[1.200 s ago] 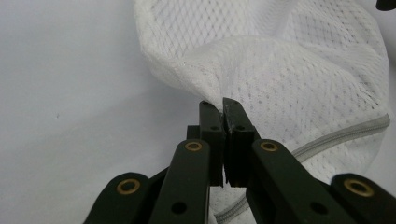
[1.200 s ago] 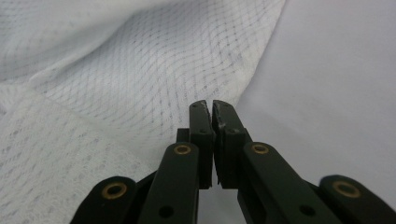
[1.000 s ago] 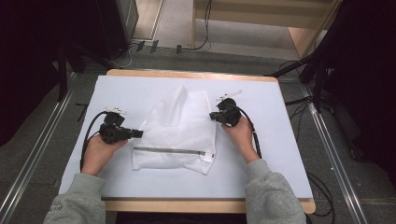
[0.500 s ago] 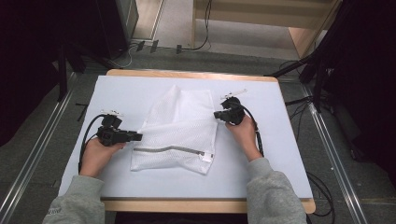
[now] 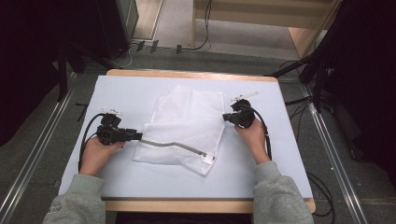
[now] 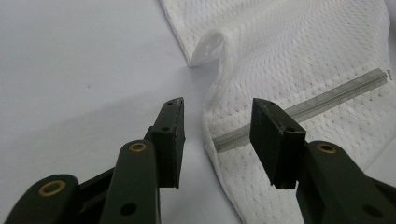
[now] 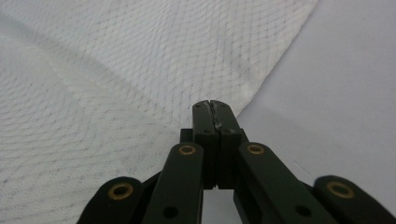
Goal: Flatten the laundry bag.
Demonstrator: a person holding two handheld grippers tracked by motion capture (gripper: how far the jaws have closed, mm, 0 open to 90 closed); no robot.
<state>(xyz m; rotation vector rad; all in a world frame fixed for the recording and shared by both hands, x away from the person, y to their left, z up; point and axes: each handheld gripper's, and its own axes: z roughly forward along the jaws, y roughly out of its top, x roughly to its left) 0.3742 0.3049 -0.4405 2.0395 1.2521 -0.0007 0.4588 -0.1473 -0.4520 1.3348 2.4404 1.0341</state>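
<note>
High view: a white mesh laundry bag (image 5: 184, 128) lies near the middle of a table (image 5: 140, 179) covered in pale sheeting, its grey zipper (image 5: 175, 147) running along the side nearest the person. The bag's lower right corner reaches toward the table's front edge. The left gripper (image 5: 138, 136), held in the person's left hand (image 5: 95, 154), lies at the bag's left edge, at the zipper's end. The right gripper (image 5: 226, 117), held in the right hand (image 5: 254, 137), sits at the bag's right edge, toward the table's right side.

Left gripper view: the two black jaws stand apart, having just been opening. The bag's edge and the zipper's (image 6: 299, 109) end lie between them on the table, with neither pad pressing on the fabric. A small fold of mesh (image 6: 209, 46) stands up farther off.

Right gripper view: the jaws are clenched together, tips at the bag's (image 7: 140, 70) edge. A sliver of fabric seems pinched between them.
</note>
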